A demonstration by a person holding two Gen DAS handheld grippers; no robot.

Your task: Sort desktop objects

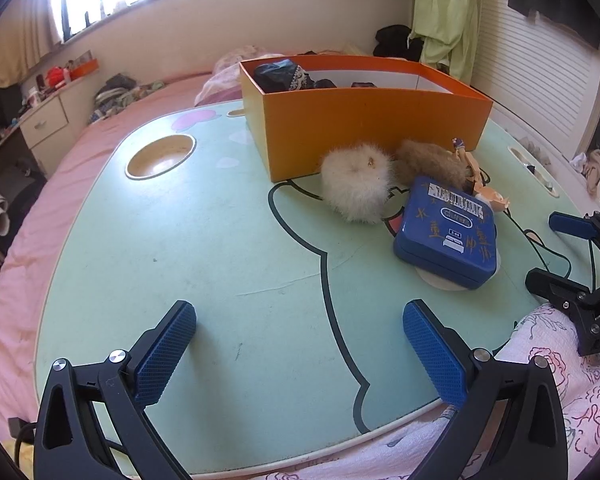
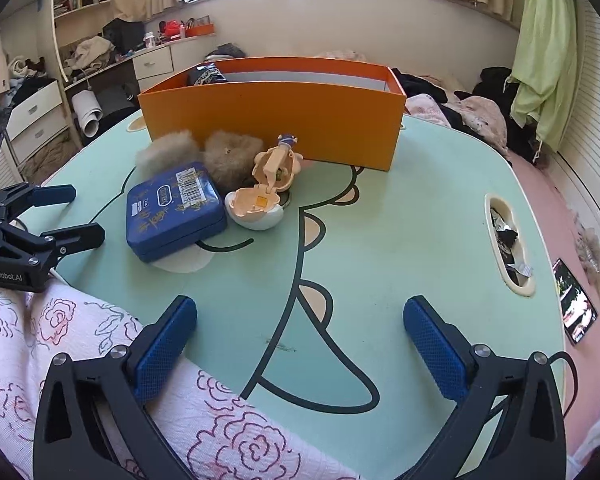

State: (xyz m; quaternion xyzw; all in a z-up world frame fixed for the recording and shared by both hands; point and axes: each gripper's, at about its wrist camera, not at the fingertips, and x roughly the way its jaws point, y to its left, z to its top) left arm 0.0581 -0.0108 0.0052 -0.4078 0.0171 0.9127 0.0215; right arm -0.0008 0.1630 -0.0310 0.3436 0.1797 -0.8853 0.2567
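Fingers of the left gripper point(image 1: 299, 354) stood wide apart and grasped nothing in the left wrist view, their blue pads point(image 1: 165, 358) poised over the near edge of the mint-green lap table point(image 1: 188, 248). An orange box point(image 1: 364, 128) sat at the far side of that table, with dark fabric items point(image 1: 284, 76) inside its left end. Just in front of the box lay a white fur pompom point(image 1: 358, 182) and, beside it to the right, a brown fur pompom point(image 1: 430, 162), both close against the box wall. A blue tin point(image 1: 446, 232) lay nearer, tilted on a pale round disc point(image 1: 436, 280), its far corner near the brown pompom. Part of a beige toy point(image 1: 486, 194) showed behind the tin. The right gripper point(image 1: 560, 256) entered at the right edge, its fingers spread with nothing between them. A round cup recess point(image 1: 160, 156) marked the table's left part. In the right wrist view the right gripper point(image 2: 300, 350) was likewise released and held nothing, over the table point(image 2: 400, 240) and a floral-print cloth point(image 2: 100, 344). The blue tin point(image 2: 176, 212) lay left of centre, the open beige toy point(image 2: 266, 188) touching its right side, the two pompoms point(image 2: 232, 158) behind them against the orange box point(image 2: 276, 122). The left gripper point(image 2: 66, 214) showed at the left edge, fingers apart. A side slot point(image 2: 508, 240) in the table held small dark items, and a phone point(image 2: 576, 306) lay on the pink bedding point(image 2: 552, 208) to the right.
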